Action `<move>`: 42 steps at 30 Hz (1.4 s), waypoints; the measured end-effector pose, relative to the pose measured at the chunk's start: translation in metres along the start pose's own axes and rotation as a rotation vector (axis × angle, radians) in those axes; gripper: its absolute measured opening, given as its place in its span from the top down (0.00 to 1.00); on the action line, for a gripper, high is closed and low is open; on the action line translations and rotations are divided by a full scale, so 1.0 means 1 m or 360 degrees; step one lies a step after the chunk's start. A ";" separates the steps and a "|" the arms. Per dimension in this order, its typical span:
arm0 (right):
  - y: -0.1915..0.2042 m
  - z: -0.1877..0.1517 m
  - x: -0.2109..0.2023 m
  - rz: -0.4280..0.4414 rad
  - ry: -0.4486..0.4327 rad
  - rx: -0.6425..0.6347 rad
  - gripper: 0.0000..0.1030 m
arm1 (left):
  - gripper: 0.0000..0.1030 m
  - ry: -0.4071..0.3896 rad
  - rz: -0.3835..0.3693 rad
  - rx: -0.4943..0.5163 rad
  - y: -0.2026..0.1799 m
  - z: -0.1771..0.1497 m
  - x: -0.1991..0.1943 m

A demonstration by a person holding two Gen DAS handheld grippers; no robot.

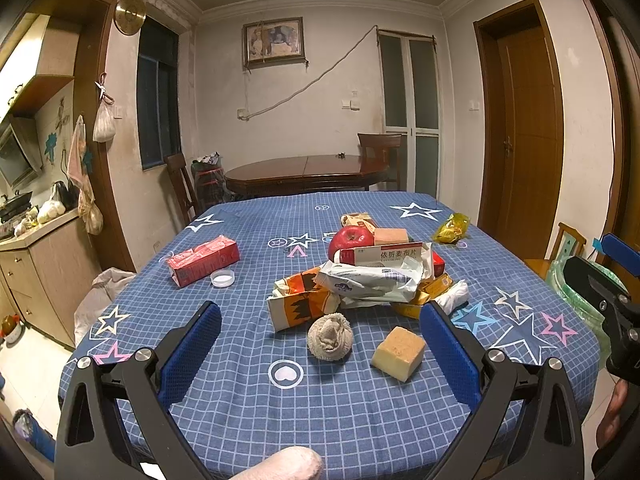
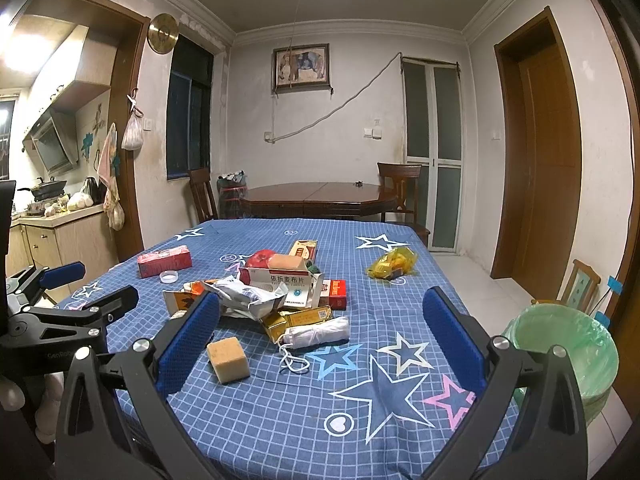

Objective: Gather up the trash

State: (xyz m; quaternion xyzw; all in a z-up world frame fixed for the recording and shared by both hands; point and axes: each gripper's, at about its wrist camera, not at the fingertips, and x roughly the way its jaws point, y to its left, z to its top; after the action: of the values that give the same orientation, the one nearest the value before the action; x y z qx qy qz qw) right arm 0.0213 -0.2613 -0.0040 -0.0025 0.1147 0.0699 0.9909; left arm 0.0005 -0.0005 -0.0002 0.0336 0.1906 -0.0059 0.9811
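Observation:
A heap of trash lies mid-table: a white medicine box [image 1: 394, 255] [image 2: 280, 281], a crumpled white wrapper [image 1: 370, 282] [image 2: 250, 298], an orange carton [image 1: 300, 306], gold packets [image 2: 298, 320] and a folded white mask [image 2: 318, 334]. A red apple [image 1: 351, 239] sits behind. Nearer lie a rolled beige sock [image 1: 330, 337] and a yellow sponge block [image 1: 398, 353] [image 2: 229, 359]. A yellow bag [image 1: 451, 229] [image 2: 393, 263] lies far right. My left gripper [image 1: 320, 322] hangs open short of the sock. My right gripper [image 2: 320, 310] is open too, holding nothing. A green-lined bin [image 2: 560, 344] stands right of the table.
A red carton [image 1: 203, 260] [image 2: 165, 261] and a white lid [image 1: 223, 278] lie at the left on the blue checked tablecloth [image 1: 320, 400]. A wooden chair [image 2: 580, 286] stands beyond the bin. A dark dining table [image 1: 306, 172] sits behind. A kitchen counter [image 1: 36, 236] is at left.

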 end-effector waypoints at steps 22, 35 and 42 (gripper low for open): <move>0.001 -0.006 0.000 0.0002 0.0003 0.0002 0.05 | 0.04 0.0006 -0.0003 0.0003 0.000 -0.007 -0.001; 0.001 -0.005 0.001 0.0002 0.0006 0.0005 0.05 | 0.04 0.0008 -0.0002 0.0003 0.000 -0.006 -0.001; 0.001 -0.005 0.001 0.0002 0.0006 0.0004 0.05 | 0.04 0.0008 -0.0001 0.0003 0.000 -0.006 -0.001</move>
State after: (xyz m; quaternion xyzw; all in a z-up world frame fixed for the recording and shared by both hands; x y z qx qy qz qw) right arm 0.0211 -0.2599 -0.0096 -0.0014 0.1166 0.0705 0.9907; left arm -0.0027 -0.0001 -0.0058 0.0344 0.1929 -0.0065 0.9806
